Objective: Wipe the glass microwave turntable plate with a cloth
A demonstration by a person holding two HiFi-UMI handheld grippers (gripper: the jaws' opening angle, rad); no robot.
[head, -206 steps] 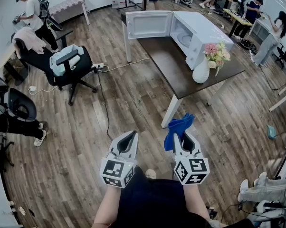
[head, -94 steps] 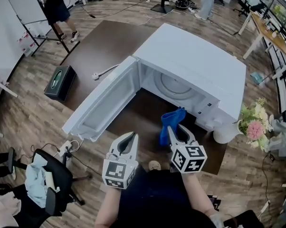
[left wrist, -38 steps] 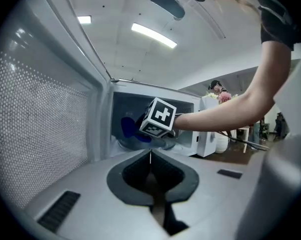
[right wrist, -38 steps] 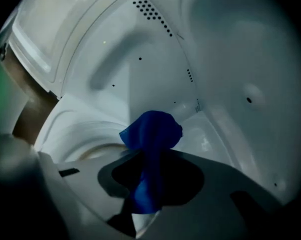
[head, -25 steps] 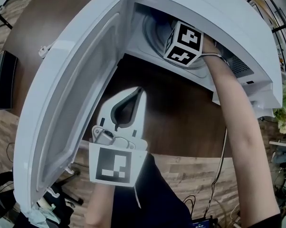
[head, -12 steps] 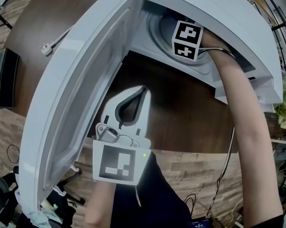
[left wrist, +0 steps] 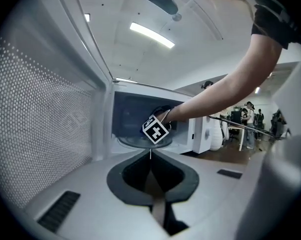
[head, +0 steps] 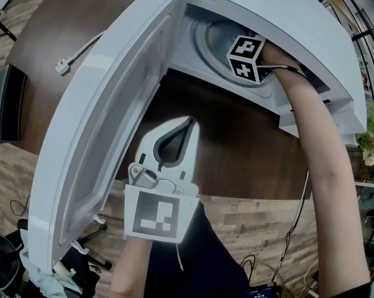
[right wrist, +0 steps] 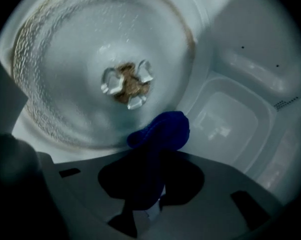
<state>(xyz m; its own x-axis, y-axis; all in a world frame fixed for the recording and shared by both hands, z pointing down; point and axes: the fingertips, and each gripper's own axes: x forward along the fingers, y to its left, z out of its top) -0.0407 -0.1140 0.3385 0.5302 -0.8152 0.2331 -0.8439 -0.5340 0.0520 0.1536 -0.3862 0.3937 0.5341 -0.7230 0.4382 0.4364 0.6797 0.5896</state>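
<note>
Elbow room is tight for the right gripper (right wrist: 157, 154). It is reached deep into the open microwave (head: 268, 5), with the forearm passing just under the cavity's top edge. Its jaws are clamped on a blue cloth (right wrist: 163, 131), whose bunched end sits at the rim of the glass turntable plate (right wrist: 80, 84), on the side toward the cavity's right wall. I cannot tell whether the cloth actually presses on the glass. The plate fills most of the cavity floor, and its brownish centre hub (right wrist: 126, 84) is uncovered.

The left gripper (head: 191, 121) hangs outside, over the dark table (head: 237, 148), with its jaws together and nothing between them. The open door (head: 106, 123) stands close on its left, with free space to the right.

Compared with half a second ago, the right gripper's marker cube has twisted and slid slightly toward the cavity's front lip. The left gripper has barely moved. Nearly four seconds ago, both grippers were outside the oven.
</note>
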